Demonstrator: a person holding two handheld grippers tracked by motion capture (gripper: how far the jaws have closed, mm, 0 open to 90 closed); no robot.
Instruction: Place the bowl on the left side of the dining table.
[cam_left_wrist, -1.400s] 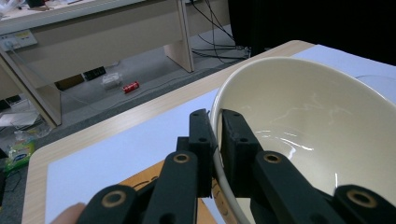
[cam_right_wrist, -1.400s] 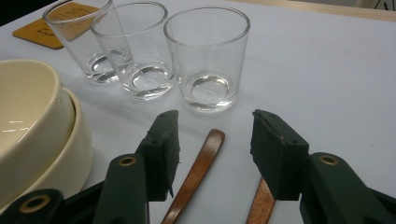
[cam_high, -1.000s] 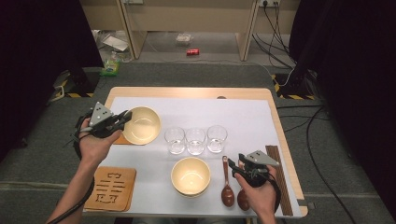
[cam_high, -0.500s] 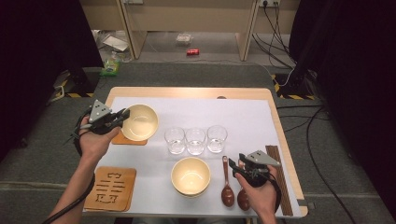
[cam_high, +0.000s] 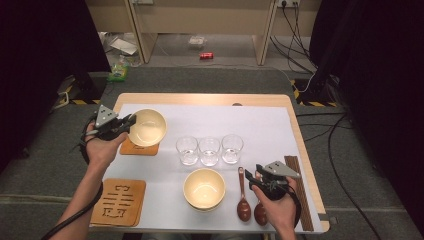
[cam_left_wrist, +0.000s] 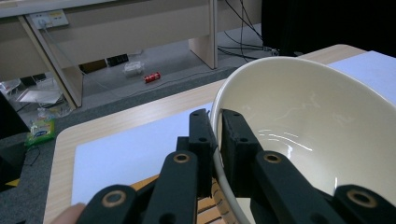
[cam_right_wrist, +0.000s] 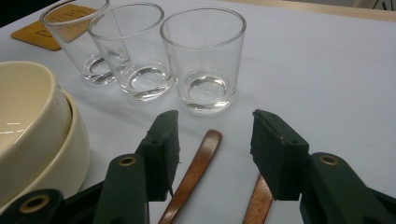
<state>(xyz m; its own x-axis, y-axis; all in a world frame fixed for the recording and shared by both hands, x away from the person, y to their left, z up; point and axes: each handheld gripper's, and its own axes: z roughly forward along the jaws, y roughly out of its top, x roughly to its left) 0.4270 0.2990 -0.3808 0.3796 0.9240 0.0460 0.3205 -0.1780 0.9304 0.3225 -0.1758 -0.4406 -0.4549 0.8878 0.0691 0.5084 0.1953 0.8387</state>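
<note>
My left gripper (cam_high: 127, 125) is shut on the rim of a cream bowl (cam_high: 146, 127) at the table's left, one jaw inside the rim and one outside. The bowl (cam_left_wrist: 317, 126) hangs tilted over a brown coaster (cam_high: 140, 148); I cannot tell whether it touches it. In the left gripper view my left gripper (cam_left_wrist: 217, 126) pinches the thin wall. My right gripper (cam_high: 252, 178) rests open near the front right, its jaws (cam_right_wrist: 215, 140) straddling the handle of a wooden spoon (cam_right_wrist: 194, 172). A second spoon (cam_right_wrist: 259, 200) lies beside it.
Three empty glasses (cam_high: 209, 151) stand in a row mid-table. Two stacked cream bowls (cam_high: 204, 188) sit in front of them. A second patterned coaster (cam_high: 119, 202) lies front left. Dark chopsticks (cam_high: 300, 195) lie along the right edge of the white mat (cam_high: 260, 125).
My left gripper has carried the bowl slightly left and farther back over the coaster. The right gripper has stayed still.
</note>
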